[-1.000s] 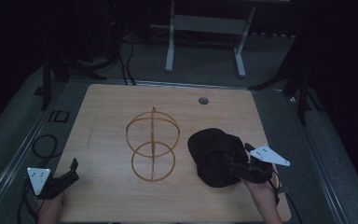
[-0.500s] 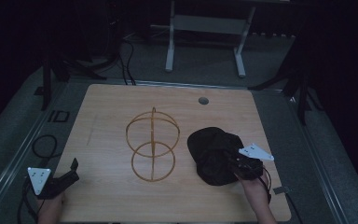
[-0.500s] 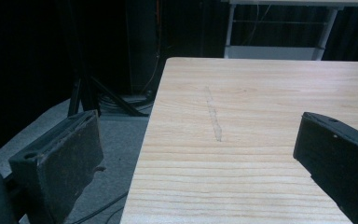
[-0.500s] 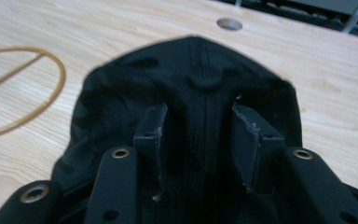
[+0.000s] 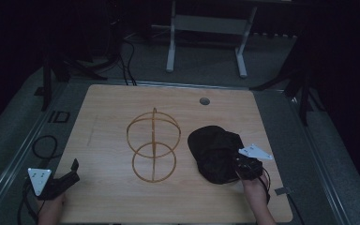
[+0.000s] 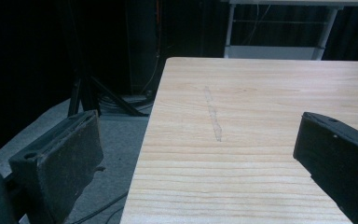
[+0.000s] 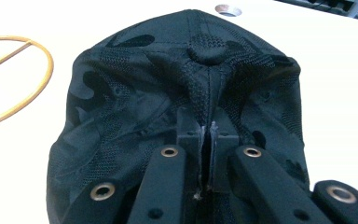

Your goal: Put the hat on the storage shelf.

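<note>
The right gripper, clamped on the black cap's fabric at lower right, has just closed; the wire stand lies left of it at centre frame, while the left gripper waits apart at lower left.

A dim recording lab: black curtains behind the pale wooden worktop, black tripod legs, cables and a white metal frame beyond it.

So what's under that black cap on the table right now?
The black cap lies on the wooden table, right gripper pinching its fabric. Bare wood shows around it. Anything beneath the crown is covered, so I cannot tell.
</note>
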The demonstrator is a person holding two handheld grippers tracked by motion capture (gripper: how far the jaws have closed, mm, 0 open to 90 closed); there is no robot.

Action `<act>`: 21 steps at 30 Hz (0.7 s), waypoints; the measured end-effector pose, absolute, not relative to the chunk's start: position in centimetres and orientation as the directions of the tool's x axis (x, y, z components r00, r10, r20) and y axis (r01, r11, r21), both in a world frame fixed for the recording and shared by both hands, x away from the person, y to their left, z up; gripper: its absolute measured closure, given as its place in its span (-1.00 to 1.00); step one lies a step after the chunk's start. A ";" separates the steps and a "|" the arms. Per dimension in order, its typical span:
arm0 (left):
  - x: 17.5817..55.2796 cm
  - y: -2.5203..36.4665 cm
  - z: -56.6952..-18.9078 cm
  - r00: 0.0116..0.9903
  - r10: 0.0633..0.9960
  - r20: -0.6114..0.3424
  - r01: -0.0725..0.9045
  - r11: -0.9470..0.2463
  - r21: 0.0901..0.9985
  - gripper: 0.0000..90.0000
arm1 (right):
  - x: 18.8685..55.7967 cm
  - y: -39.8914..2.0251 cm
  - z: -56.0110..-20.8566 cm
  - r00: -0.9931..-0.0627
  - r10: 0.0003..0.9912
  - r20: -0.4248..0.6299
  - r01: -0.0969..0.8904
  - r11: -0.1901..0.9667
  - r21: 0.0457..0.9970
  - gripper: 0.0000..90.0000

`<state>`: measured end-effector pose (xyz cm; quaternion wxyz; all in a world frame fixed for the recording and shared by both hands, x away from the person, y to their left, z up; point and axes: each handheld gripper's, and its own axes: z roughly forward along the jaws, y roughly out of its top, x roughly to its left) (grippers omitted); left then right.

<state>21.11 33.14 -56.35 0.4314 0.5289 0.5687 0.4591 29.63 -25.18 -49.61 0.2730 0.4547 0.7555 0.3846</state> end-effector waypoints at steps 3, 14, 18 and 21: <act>21.1 33.1 -56.4 -0.068 0.998 -0.006 0.206 0.020 0.978 -0.96 | 29.5 -25.2 -49.2 -0.442 0.895 -0.062 0.467 0.288 0.836 0.93; 21.1 33.1 -56.4 -0.069 0.998 -0.007 0.206 0.021 0.978 -0.96 | 29.1 -26.1 -45.9 -0.442 0.896 -0.038 0.408 0.239 0.881 0.93; 21.1 33.1 -56.4 -0.070 0.998 -0.006 0.206 0.021 0.978 -0.96 | 29.0 -26.4 -44.4 -0.446 0.895 -0.013 0.387 0.206 0.899 0.93; 21.1 33.1 -56.3 -0.070 0.998 -0.005 0.207 0.019 0.978 -0.96 | 28.9 -26.5 -43.2 -0.454 0.891 -0.013 0.367 0.200 0.908 0.93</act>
